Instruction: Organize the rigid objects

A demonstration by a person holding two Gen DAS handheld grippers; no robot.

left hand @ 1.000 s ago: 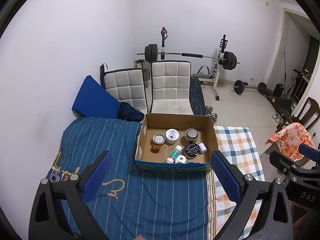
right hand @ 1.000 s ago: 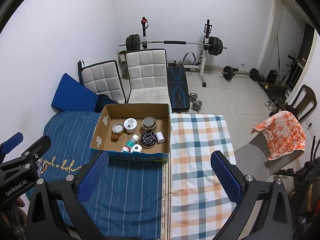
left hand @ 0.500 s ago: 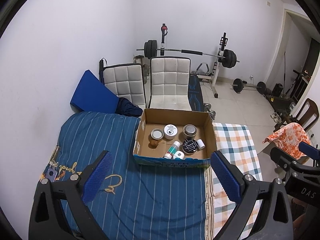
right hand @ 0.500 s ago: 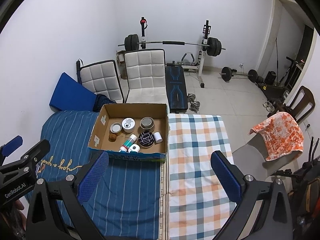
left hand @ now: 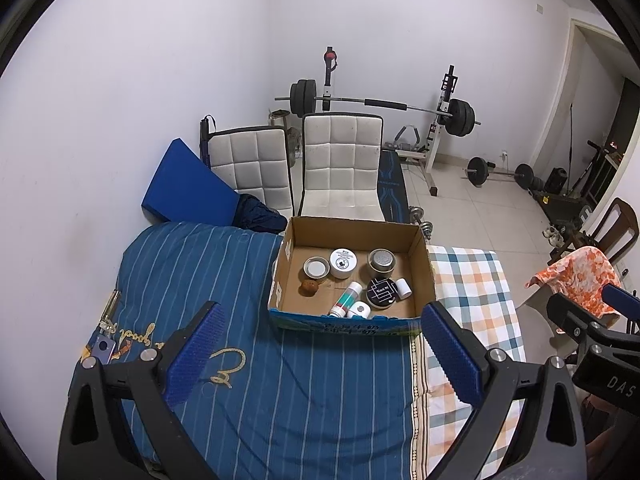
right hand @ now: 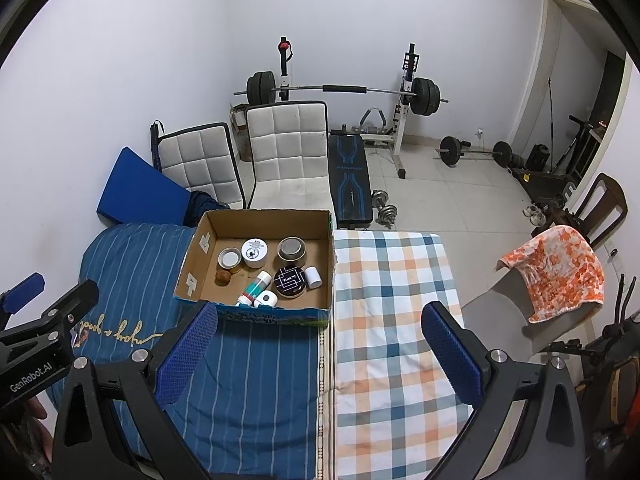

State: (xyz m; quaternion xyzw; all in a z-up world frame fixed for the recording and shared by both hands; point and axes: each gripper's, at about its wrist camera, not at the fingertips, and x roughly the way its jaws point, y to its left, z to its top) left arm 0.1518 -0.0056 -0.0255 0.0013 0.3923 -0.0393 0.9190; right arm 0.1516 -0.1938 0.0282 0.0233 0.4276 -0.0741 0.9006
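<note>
all the small things lie in the box (left hand: 352, 320): tin (left hand: 316, 268), white jar (left hand: 343, 263), brown ball (left hand: 309, 288), tube (left hand: 346, 299), black tin (left hand: 382, 292), grey tin (left hand: 381, 261). that fits sorted or about to be unpacked. any pick should probably come straight down. left gripper (left hand: 324, 354) gapes wide, empty, short of the box; right gripper (right hand: 318, 354) too.

Cardboard box (right hand: 256, 308) sits on the bed, straddling the seam between striped cover (right hand: 256, 380) at 7 o'clock and checked cover (right hand: 392, 320) at 4. Jars, tube (right hand: 253, 288) and tins lie inside it. Two chairs (right hand: 288, 160) at 12 behind the box, weight bench (right hand: 350, 176) at 1.
</note>
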